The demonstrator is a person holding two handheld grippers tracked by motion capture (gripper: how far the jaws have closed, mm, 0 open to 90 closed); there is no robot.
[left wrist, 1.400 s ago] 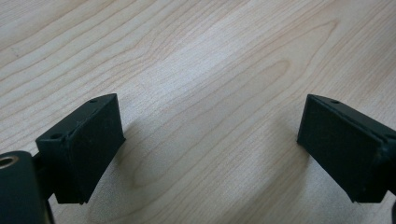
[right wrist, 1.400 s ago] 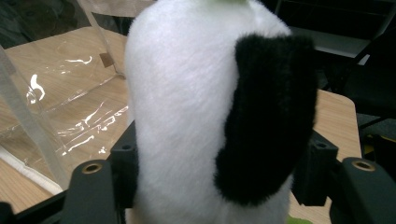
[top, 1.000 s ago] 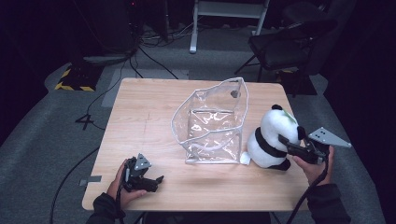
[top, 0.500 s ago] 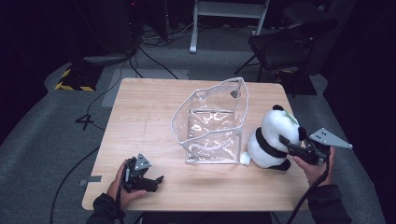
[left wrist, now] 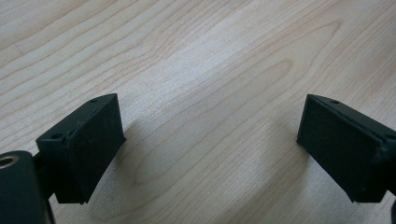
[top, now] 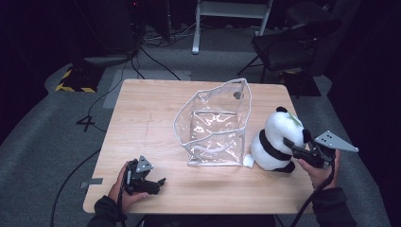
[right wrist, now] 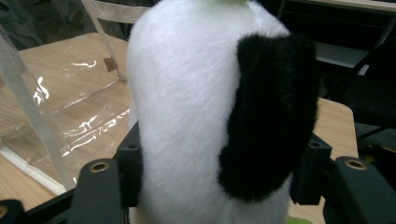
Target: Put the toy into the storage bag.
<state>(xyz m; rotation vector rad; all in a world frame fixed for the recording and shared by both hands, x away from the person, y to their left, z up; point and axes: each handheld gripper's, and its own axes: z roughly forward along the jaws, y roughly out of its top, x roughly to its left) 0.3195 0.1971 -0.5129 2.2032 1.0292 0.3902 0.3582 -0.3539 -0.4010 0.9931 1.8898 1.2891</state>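
Little has shifted since a moment ago: both hands are staying where they were, and only the right hand-held gripper [top: 292, 147] has been moving, its jaws having just been closing in on the plush panda [top: 277, 139] between them. In the right gripper view the two black jaws are pressing into the panda's [right wrist: 187, 116] white body and black arm from either side, so it is pinching the toy. The panda is sitting upright near the right edge of the tabletop [top: 142, 118], just beside the clear plastic bag [top: 215, 125], which is standing open in the middle of the wood. A small white tag [top: 248, 161] is lying at the panda's foot, against the bag's corner. The left hand-held gripper [top: 158, 182] is resting near the front left corner, well apart from both, its jaws spread wide over bare wood.
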